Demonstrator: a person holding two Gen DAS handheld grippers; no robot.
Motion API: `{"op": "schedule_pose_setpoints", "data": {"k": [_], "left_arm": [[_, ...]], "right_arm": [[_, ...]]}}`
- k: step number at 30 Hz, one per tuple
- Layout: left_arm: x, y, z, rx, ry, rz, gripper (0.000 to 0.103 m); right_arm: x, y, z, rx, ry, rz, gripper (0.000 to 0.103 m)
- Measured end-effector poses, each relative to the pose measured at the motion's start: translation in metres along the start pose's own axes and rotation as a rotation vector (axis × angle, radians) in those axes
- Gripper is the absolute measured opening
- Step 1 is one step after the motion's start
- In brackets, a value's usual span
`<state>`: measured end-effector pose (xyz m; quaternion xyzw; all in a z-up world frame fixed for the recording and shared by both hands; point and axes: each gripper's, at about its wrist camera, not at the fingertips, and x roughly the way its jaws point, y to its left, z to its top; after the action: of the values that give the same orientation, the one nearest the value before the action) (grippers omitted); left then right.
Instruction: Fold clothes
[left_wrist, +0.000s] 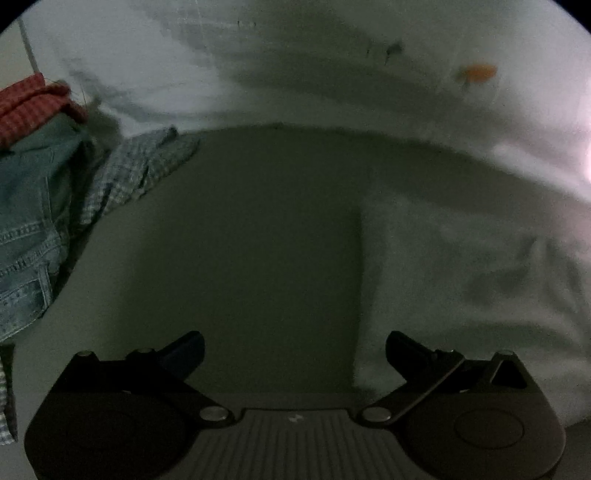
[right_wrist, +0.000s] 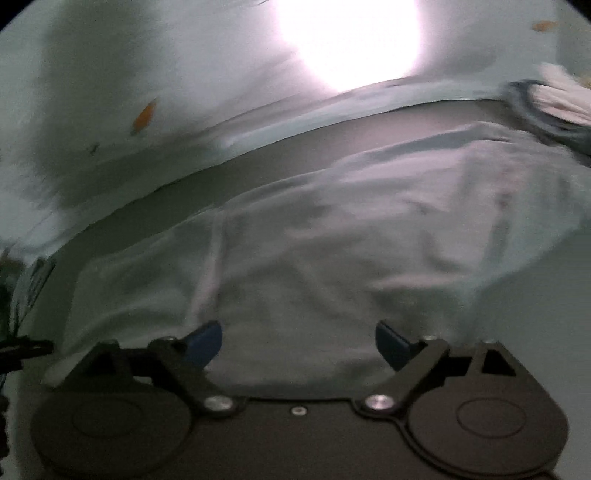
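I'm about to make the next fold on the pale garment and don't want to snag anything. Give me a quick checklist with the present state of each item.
1. Right gripper open, nothing between its fingers: ok.
2. Left gripper open and empty: ok.
3. Pale garment lying flat in front of the right gripper: not ok, soft wrinkles show across it.
4. Left edge of the garment straight: ok.
5. Pile of jeans and checked shirt apart from the garment: ok, it sits off to the left.
6. Garment's far right end tidy: cannot tell, blurred.
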<state>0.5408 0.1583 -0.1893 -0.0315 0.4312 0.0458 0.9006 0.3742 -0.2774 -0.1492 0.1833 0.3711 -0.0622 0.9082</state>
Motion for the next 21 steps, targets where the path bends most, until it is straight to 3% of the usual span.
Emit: {"op": "schedule_pose_setpoints", "data": {"k": [3, 10, 15, 21], "left_arm": [[-0.01, -0.017, 0.003, -0.011, -0.003, -0.02, 0.103], [-0.006, -0.087, -0.008, 0.106, 0.031, -0.044, 0.103], [0.013, -0.131, -0.005, 0.131, 0.083, -0.024, 0.103], [0.04, -0.173, 0.007, 0.224, 0.101, 0.059, 0.103]], "right_arm": [[-0.016, -0.044, 0.003, 0.113, -0.041, -0.05, 0.095], [-0.037, -0.139, 0.017, 0.292, -0.098, -0.143, 0.095], [-0.034, -0.204, 0.033, 0.446, -0.13, -0.148, 0.095], [-0.011, -0.256, 0.065, 0.518, -0.187, -0.178, 0.096]]}}
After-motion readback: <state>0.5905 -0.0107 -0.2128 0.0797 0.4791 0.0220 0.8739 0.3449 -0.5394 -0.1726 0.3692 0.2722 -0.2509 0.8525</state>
